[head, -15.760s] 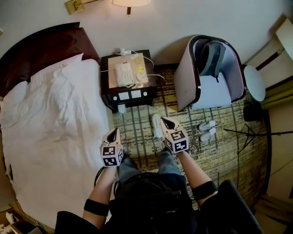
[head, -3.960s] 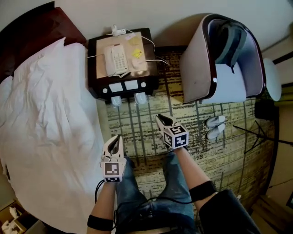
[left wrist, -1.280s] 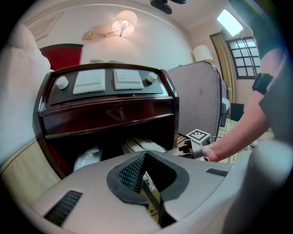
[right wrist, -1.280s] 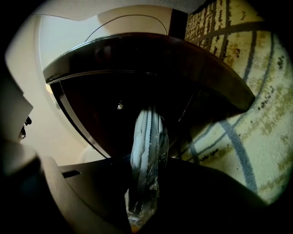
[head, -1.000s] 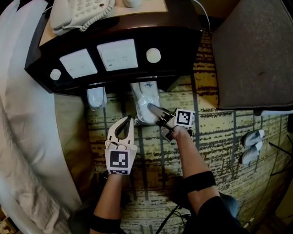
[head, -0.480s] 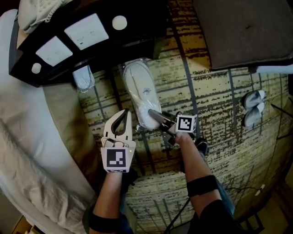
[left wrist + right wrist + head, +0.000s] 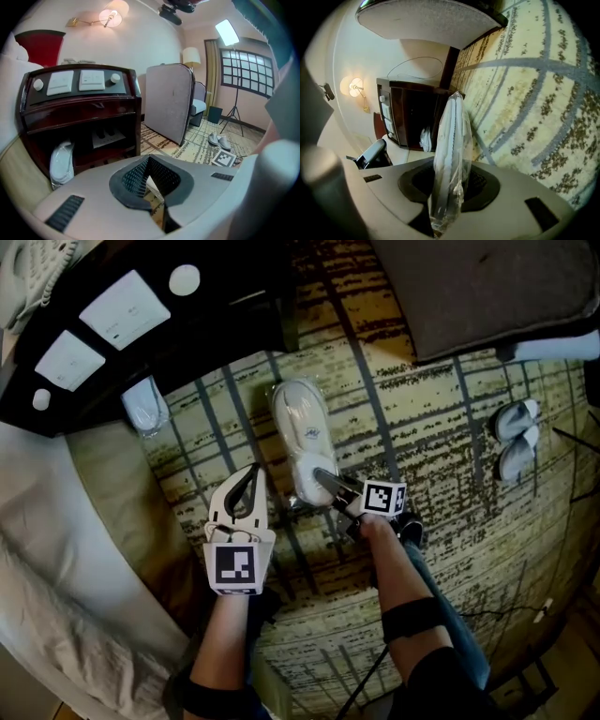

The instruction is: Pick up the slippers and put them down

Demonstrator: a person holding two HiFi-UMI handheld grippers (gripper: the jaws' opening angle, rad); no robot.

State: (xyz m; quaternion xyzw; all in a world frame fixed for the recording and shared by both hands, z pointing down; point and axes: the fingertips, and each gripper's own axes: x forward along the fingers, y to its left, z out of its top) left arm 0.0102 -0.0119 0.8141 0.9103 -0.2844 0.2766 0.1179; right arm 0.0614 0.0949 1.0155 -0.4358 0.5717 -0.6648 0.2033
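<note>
My right gripper is clamped on the near end of a plastic-wrapped white slipper at the middle of the head view. Its far end points toward the dark nightstand at upper left. I cannot tell whether it touches the patterned carpet. In the right gripper view it stands edge-on between my pads. My left gripper, jaws together on nothing, hovers just left of it. 1 second slipper sits under the nightstand (another pair lies far right).

The pale two-jaw left gripper pointed forward, its jaws together and empty. The matching right gripper, forearm outstretched, clamped one end of a white plastic-wrapped slipper.
</note>
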